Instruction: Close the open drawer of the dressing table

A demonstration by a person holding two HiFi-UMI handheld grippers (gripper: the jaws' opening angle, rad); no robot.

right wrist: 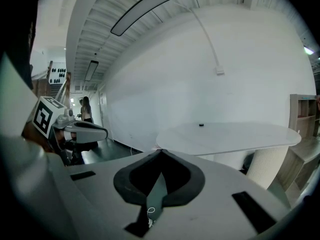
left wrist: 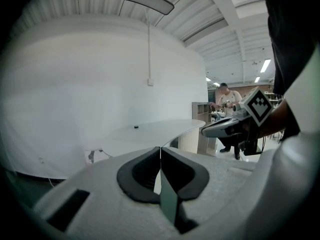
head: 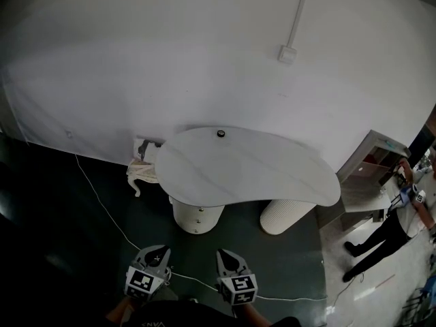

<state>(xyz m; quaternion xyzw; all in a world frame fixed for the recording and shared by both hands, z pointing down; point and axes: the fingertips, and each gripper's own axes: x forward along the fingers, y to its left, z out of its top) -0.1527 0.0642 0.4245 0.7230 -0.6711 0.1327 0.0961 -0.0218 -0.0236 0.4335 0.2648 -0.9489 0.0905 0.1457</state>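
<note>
The white dressing table with a curved, kidney-shaped top [head: 272, 176] stood against the plain white wall [head: 170, 60], well apart from both grippers. It rested on a smooth white round pedestal [head: 196, 218] at its left and a ribbed white round pedestal [head: 285, 216] at its right. The smooth pedestal showed small dark knobs [head: 199, 210] on its front; whether a drawer stood open there could not be told from this far off. A small dark round object [head: 221, 133] sat on the top near its back edge. A crumpled cream cloth [head: 142, 172] lay beside the table's left end, near the wall, and a thin white cable [head: 102, 206] ran across the dark floor [head: 68, 216]. The left gripper [head: 159, 249] and the right gripper [head: 224, 253] were side by side, pointed towards the table, each with its jaws pressed together and nothing between them. A person in dark clothes [head: 381, 240] stood at far right
</note>
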